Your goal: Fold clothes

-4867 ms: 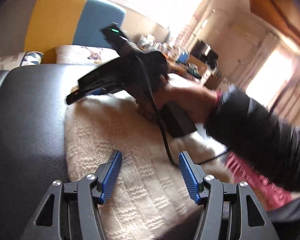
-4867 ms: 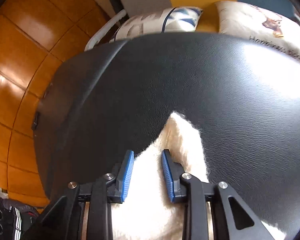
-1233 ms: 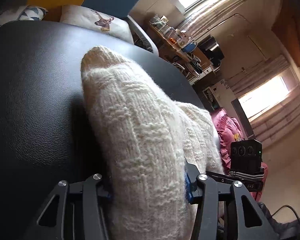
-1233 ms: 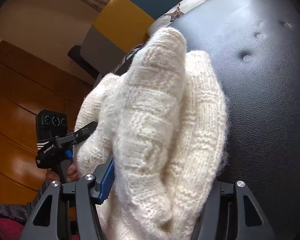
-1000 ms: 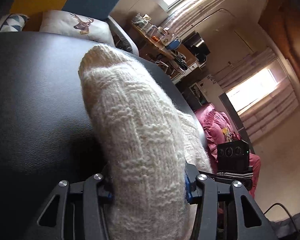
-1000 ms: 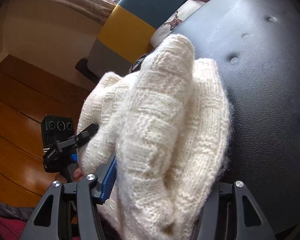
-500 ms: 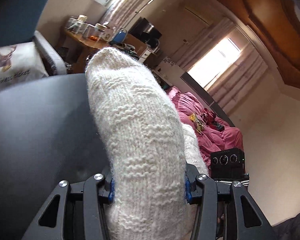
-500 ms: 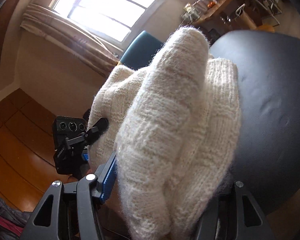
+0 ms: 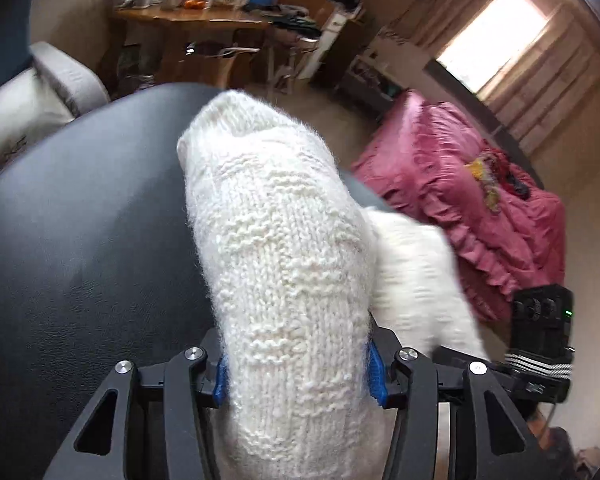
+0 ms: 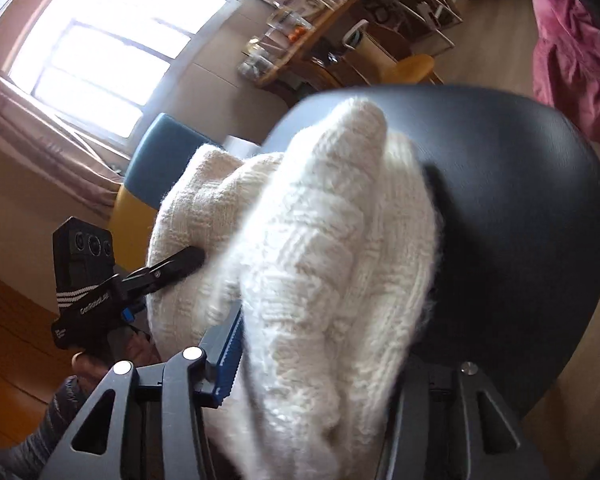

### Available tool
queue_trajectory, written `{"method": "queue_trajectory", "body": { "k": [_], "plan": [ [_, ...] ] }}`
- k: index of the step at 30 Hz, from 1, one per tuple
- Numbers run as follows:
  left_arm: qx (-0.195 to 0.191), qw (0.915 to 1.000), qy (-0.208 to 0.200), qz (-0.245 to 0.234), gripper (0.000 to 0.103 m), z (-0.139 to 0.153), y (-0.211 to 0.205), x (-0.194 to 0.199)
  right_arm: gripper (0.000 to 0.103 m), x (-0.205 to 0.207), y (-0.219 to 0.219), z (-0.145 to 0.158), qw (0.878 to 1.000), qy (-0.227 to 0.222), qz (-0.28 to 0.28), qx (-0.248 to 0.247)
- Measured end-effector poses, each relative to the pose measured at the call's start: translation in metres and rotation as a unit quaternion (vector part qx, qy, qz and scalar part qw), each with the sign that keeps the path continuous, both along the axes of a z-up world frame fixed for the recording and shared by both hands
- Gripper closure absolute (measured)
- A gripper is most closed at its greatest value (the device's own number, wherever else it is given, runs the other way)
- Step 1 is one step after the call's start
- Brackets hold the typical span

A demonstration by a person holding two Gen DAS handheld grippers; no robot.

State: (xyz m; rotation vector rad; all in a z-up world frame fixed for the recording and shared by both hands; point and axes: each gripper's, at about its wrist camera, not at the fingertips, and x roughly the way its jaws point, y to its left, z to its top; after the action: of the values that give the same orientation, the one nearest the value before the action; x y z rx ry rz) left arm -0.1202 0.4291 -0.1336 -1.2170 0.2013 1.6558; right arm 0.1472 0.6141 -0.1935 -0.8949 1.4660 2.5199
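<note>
A: Left wrist view: left claw (image 9: 298, 374) is clamped on a thick bunch of the white knit sweater (image 9: 280, 264); blue pads (image 9: 374, 372) press into the wool on both sides. Fabric rises in a rounded hump straight ahead, filling the space between the claw's two arms.

B: Where does the sweater sit?

A: Held up over the black padded bench (image 9: 80, 216). More of it trails off to the right, blurred. Right claw's camera block (image 9: 542, 332) shows at the lower right edge, just beyond that blurred wool.

B: Right wrist view?

A: Right claw (image 10: 320, 360) also grips the sweater (image 10: 320, 260). Only its left blue pad (image 10: 228, 360) shows, touching the knit; the other pad is buried under the folds. Wool bulges wide between its arms.

B: Is the left tool visible there?

A: Yes. Left claw (image 10: 180, 262) pokes into the sweater's left side, with a hand (image 10: 112, 352) and a dark sleeve (image 10: 32, 432) below it. Black bench (image 10: 520, 220) lies behind and to the right of the wool.

B: Background?

A: Pink ruffled bedspread (image 9: 480, 208), a cluttered wooden desk (image 9: 188, 24), a bright window (image 10: 112, 40), and a blue and yellow chair back (image 10: 156, 160).
</note>
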Motion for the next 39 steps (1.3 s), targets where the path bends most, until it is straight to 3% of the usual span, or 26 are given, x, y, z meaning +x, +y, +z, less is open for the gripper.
{"method": "queue_trajectory", "body": {
  "k": [2, 8, 12, 15, 18, 20, 23, 27, 28, 31, 35, 39],
  "plan": [
    [0.004, 0.9996, -0.025, 0.013, 0.033, -0.013, -0.005, -0.011, 0.055, 0.005, -0.003, -0.002, 1.000, 0.008, -0.001, 0.019],
    [0.001, 0.9999, -0.017, 0.003, 0.028, -0.004, -0.010, -0.013, 0.052, 0.004, -0.014, -0.012, 0.999, -0.010, 0.001, 0.037],
    [0.027, 0.9989, 0.003, 0.039, 0.028, 0.020, -0.034, -0.021, 0.051, 0.040, -0.023, 0.028, 0.995, -0.019, -0.017, 0.098],
    [0.060, 0.9962, 0.025, 0.058, 0.028, 0.039, -0.054, -0.017, 0.050, 0.064, -0.035, 0.073, 0.975, -0.014, -0.026, 0.220],
    [0.073, 0.9946, 0.059, 0.045, 0.028, 0.049, -0.058, 0.004, 0.050, 0.037, -0.067, 0.119, 0.952, 0.018, 0.013, 0.304],
    [0.076, 0.9945, 0.066, 0.029, 0.028, 0.049, -0.055, 0.021, 0.050, 0.011, -0.087, 0.130, 0.940, 0.027, 0.057, 0.335],
    [0.066, 0.9962, 0.056, 0.004, 0.028, 0.036, -0.043, 0.043, 0.051, -0.029, -0.104, 0.115, 0.930, -0.011, 0.120, 0.347],
    [0.023, 0.9979, 0.061, -0.004, 0.028, 0.009, -0.030, 0.057, 0.055, -0.019, -0.088, 0.034, 0.938, -0.089, 0.121, 0.312],
    [0.020, 0.9975, 0.068, -0.006, 0.028, 0.004, -0.029, 0.060, 0.055, -0.012, -0.084, 0.026, 0.943, -0.078, 0.111, 0.303],
    [0.002, 0.9932, 0.115, -0.018, 0.024, -0.002, -0.020, 0.076, 0.055, -0.002, -0.079, 0.020, 0.953, -0.050, 0.088, 0.287],
    [0.005, 0.9922, 0.125, -0.005, 0.020, 0.000, -0.020, 0.081, 0.056, -0.005, -0.086, 0.020, 0.947, -0.056, 0.080, 0.308],
    [0.021, 0.9925, 0.116, 0.033, 0.020, 0.022, -0.038, 0.081, 0.054, -0.003, -0.092, 0.028, 0.953, -0.059, 0.048, 0.295]
  ]
}}
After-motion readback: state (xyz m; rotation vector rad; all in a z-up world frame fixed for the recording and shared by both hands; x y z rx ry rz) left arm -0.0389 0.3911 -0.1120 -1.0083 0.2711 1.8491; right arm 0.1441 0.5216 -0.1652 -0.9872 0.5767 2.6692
